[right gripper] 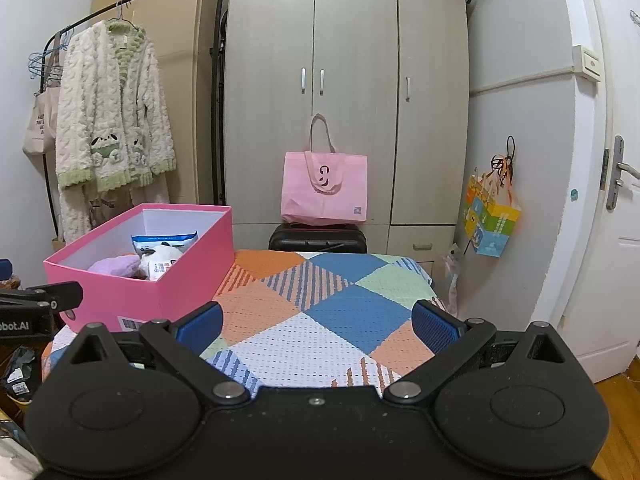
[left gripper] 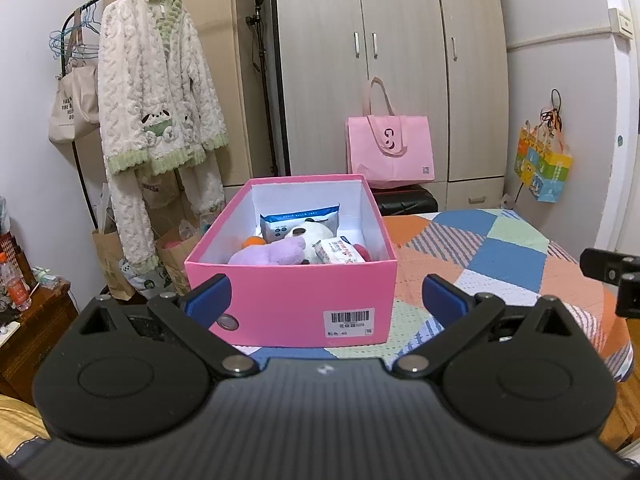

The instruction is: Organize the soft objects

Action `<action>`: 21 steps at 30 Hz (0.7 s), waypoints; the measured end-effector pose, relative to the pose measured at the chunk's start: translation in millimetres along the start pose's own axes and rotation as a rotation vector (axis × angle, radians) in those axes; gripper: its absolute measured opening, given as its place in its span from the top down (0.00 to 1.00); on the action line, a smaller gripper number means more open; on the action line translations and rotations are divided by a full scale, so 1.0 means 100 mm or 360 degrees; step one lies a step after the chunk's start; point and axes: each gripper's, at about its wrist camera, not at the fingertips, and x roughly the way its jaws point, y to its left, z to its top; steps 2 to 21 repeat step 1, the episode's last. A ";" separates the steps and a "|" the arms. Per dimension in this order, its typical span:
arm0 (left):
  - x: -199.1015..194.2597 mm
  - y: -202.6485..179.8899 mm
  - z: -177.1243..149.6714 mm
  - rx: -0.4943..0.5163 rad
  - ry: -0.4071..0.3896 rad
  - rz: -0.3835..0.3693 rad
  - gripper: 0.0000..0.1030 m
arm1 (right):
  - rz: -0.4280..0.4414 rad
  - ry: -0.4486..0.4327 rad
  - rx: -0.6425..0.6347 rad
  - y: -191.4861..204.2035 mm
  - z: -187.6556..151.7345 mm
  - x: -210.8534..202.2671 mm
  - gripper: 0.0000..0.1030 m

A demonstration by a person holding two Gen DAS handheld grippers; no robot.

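Left wrist view shows the left gripper with its jaws spread wide and nothing between them, just in front of the pink box. The box stands on the patchwork cover at its left part. Inside it lie the soft things: a purple plush, a panda plush, a blue-white pouch and a small wipes pack. From the right wrist view, the right gripper is also wide open and empty, above the bare cover, with the box to its left.

I judge the sorting almost finished. The risk now is a push: the box is light and near the cover's edge, so a finger touching its wall could slide or tip it.
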 end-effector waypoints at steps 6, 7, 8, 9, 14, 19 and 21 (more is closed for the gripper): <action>0.00 0.00 0.00 0.0001 0.0000 0.0000 0.00 | -0.0001 -0.0001 0.0001 0.00 0.00 0.00 0.01; 0.00 0.00 0.00 0.0001 0.0000 0.0000 0.00 | -0.0001 -0.0001 0.0001 0.00 0.00 0.00 0.01; 0.00 0.00 0.00 0.0001 0.0000 0.0000 0.00 | -0.0001 -0.0001 0.0001 0.00 0.00 0.00 0.01; 0.00 0.00 0.00 0.0001 0.0000 0.0000 0.00 | -0.0001 -0.0001 0.0001 0.00 0.00 0.00 0.01; 0.00 0.00 0.00 0.0001 0.0000 0.0000 0.00 | -0.0001 -0.0001 0.0001 0.00 0.00 0.00 0.01; 0.00 0.00 0.00 0.0001 0.0000 0.0000 0.00 | -0.0001 -0.0001 0.0001 0.00 0.00 0.00 0.01; 0.00 0.00 0.00 0.0001 0.0000 0.0000 0.00 | -0.0001 -0.0001 0.0001 0.00 0.00 0.00 0.01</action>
